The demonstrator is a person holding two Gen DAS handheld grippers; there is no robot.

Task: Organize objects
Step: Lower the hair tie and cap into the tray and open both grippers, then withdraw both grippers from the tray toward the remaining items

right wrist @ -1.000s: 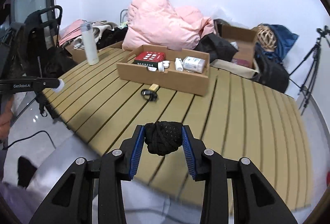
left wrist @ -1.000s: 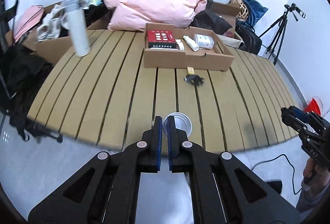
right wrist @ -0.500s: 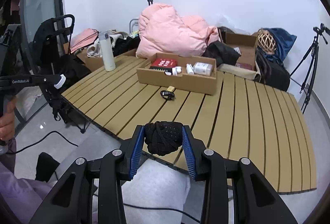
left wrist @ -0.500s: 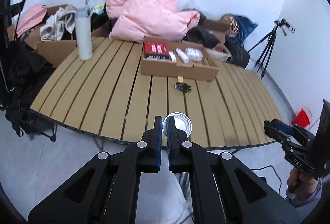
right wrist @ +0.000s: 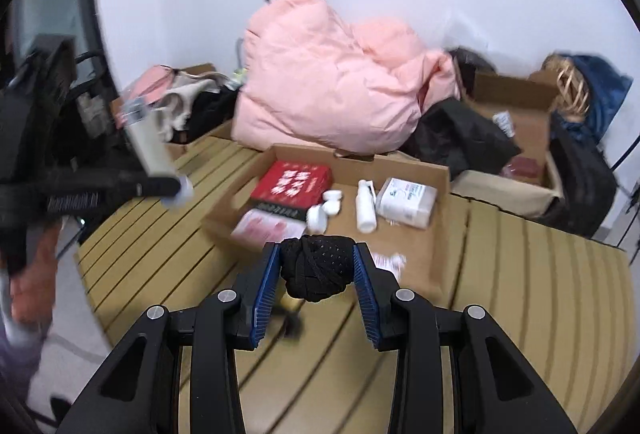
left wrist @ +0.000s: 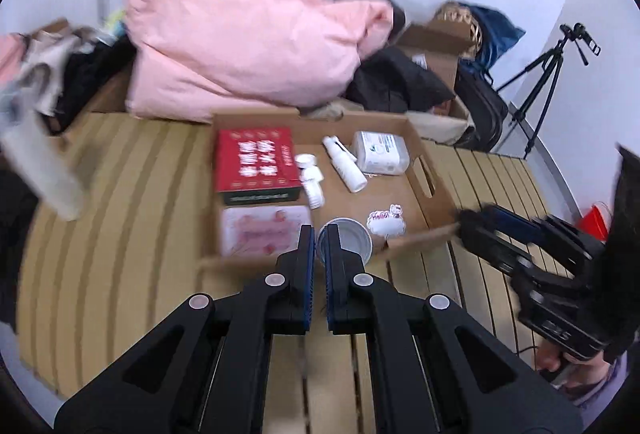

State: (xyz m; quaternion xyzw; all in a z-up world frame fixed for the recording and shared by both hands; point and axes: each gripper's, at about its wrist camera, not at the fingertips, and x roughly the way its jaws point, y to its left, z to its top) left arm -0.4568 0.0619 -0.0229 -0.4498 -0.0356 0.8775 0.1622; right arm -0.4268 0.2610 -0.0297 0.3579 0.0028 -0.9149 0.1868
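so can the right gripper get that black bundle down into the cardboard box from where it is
Probably yes. The right gripper, shut on the black bundle, hangs near the cardboard box's front edge, and the box is open-topped with bare floor beside the white bottle.

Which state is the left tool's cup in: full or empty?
Empty: the cup, pinched by its rim in the left tool, shows a bare pale bottom.
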